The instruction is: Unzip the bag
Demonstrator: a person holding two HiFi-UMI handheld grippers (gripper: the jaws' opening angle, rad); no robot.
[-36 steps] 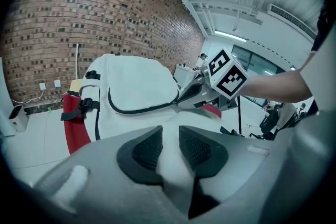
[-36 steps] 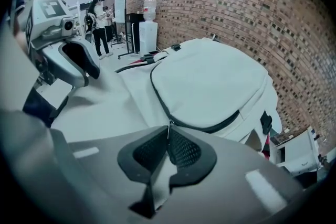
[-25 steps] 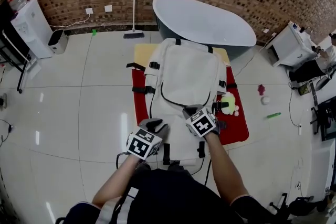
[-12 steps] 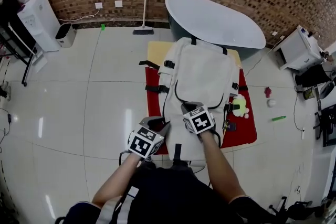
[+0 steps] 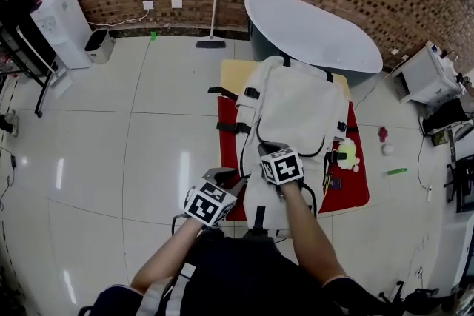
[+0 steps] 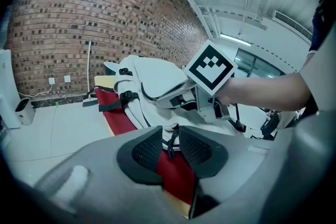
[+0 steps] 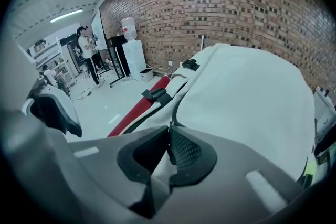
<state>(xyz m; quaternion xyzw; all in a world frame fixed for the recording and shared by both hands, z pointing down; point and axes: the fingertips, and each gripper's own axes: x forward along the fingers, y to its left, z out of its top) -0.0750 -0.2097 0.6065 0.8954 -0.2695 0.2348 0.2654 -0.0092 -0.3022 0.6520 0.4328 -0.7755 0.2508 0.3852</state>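
Right gripper point(image 7: 169, 128) has its jaws almost together, the tips nipped on the zipper pull point(image 7: 168, 123) at the near left of the white bag point(image 5: 296, 103). Left gripper point(image 6: 171, 135) stands wider, its tips pinching fabric at the bag's near corner, with a black cord point(image 6: 170, 145) between them. The bag lies flat on a red mat point(image 5: 357, 189) on the pale floor point(image 5: 148, 144)
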